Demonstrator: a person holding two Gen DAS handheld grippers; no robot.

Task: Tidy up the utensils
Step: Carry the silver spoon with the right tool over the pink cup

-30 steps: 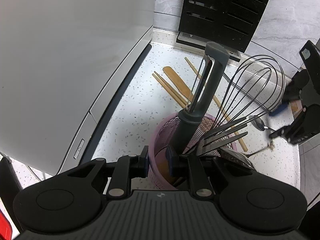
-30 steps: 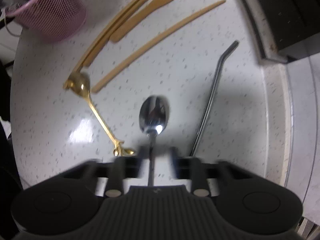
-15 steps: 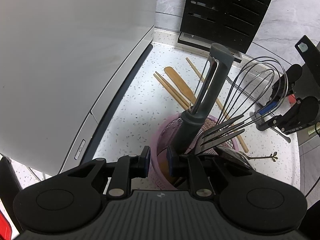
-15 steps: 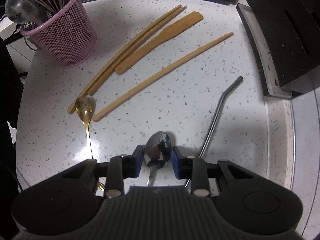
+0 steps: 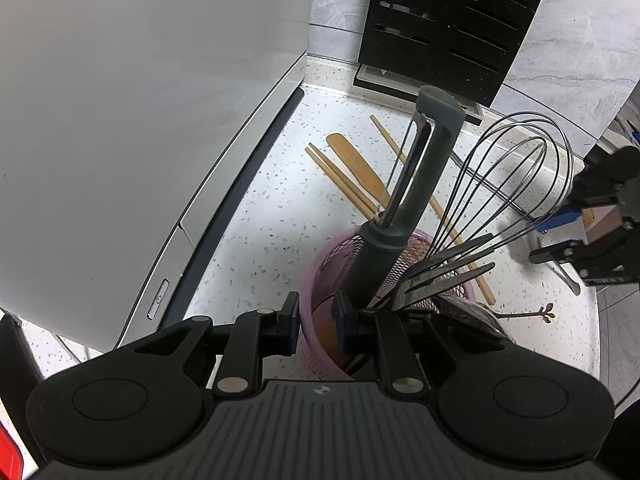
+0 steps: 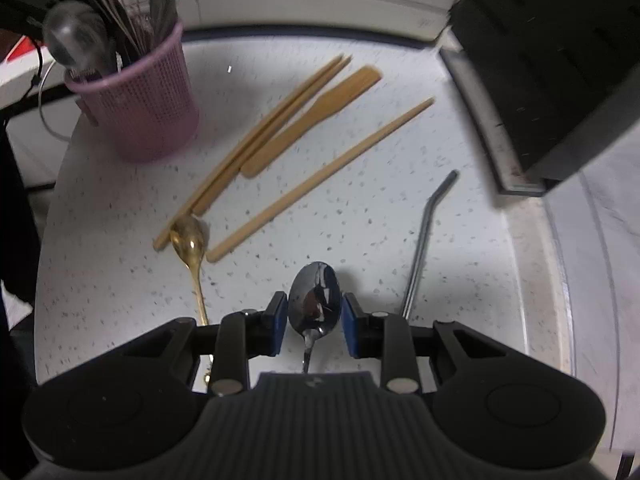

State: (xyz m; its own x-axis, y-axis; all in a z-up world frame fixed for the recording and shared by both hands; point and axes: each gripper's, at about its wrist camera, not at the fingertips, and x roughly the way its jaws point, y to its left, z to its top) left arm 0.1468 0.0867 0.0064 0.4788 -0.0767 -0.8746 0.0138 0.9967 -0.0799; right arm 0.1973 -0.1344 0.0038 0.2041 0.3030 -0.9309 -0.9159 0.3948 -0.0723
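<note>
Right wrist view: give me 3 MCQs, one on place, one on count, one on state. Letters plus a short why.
1. Where does the metal straw lie?
A. In the pink basket
B. On the counter, right of the silver spoon
C. Across the wooden sticks

2. How many wooden utensils lie on the counter?
A. Two
B. Four
C. Six

3. What is between the right gripper fingers?
A. The silver spoon
B. The gold spoon
C. Nothing

Key:
1 B: the straw lies flat on the speckled top, to the right of the silver spoon, apart from the sticks.
2 B: two thin sticks side by side, one flat spatula, one single stick.
3 A: the blue pads flank the silver bowl, its handle running back under the gripper; the gold spoon lies on the counter, and the pink basket stands far left.
</note>
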